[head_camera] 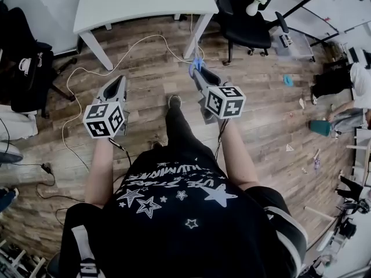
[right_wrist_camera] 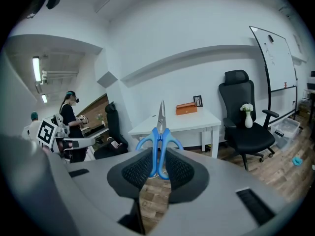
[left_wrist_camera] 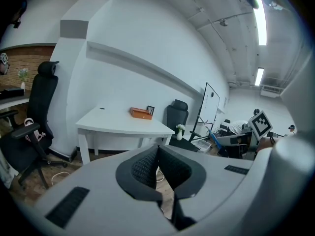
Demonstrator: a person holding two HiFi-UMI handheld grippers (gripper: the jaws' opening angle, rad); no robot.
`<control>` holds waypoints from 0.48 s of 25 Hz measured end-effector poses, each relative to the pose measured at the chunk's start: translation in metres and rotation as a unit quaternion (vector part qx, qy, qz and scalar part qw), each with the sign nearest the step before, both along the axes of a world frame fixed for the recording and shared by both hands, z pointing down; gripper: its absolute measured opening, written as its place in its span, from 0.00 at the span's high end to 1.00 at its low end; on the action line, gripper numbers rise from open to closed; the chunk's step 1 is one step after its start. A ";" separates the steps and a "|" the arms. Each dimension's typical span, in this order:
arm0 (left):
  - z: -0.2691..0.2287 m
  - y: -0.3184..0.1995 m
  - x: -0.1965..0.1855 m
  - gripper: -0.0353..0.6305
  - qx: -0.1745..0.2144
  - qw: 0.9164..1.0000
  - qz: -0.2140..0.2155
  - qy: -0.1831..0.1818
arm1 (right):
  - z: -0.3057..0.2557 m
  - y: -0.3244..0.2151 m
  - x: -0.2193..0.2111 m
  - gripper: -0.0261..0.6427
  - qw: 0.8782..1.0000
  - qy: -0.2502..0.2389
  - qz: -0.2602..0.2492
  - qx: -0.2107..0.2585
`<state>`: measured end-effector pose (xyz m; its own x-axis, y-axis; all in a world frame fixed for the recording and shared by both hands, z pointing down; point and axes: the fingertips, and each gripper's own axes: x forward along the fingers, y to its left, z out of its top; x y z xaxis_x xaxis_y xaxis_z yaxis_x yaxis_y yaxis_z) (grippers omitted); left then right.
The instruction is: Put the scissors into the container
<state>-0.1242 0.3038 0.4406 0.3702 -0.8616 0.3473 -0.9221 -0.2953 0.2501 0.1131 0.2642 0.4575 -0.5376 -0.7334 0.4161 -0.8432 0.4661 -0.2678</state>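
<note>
My right gripper (right_wrist_camera: 158, 167) is shut on blue-handled scissors (right_wrist_camera: 160, 139), blades pointing up and away from me. In the head view the scissors' blue handles (head_camera: 197, 66) stick out past the right gripper (head_camera: 201, 77), held above the wooden floor. My left gripper (left_wrist_camera: 158, 168) is shut with nothing between its pads; in the head view it (head_camera: 119, 87) hangs to the left at about the same height. An orange box-like container (right_wrist_camera: 186, 108) stands on the white table (right_wrist_camera: 184, 123) ahead, also seen as the orange container (left_wrist_camera: 141, 113) in the left gripper view.
The white table (head_camera: 145, 4) stands just ahead. A black office chair (head_camera: 249, 25) with a white vase (head_camera: 254, 4) on its seat is at its right. Another black chair (head_camera: 26, 68) is at left. White cable (head_camera: 81, 91) trails over the floor. People stand off to the side.
</note>
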 end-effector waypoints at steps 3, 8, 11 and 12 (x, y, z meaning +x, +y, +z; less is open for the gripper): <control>0.000 -0.022 0.001 0.92 0.000 1.000 -0.008 -0.004 | 0.004 -0.028 0.003 0.81 1.000 -0.009 -0.004 -0.001; 0.003 -0.078 0.006 0.92 -0.007 1.000 -0.018 -0.013 | 0.010 -0.094 0.006 0.81 1.000 -0.019 -0.014 -0.005; 0.002 -0.122 0.009 0.92 -0.008 0.999 -0.027 -0.017 | 0.012 -0.140 0.008 0.81 0.999 -0.023 -0.022 -0.006; 0.002 -0.136 0.011 0.92 -0.009 0.999 -0.029 -0.016 | 0.012 -0.156 0.009 0.81 0.999 -0.023 -0.025 -0.007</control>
<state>-0.1133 0.1674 0.4423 0.3076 -0.8754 0.3729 -0.9453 -0.2362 0.2251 0.1218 0.1082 0.4698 -0.5920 -0.7000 0.3994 -0.8057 0.5028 -0.3131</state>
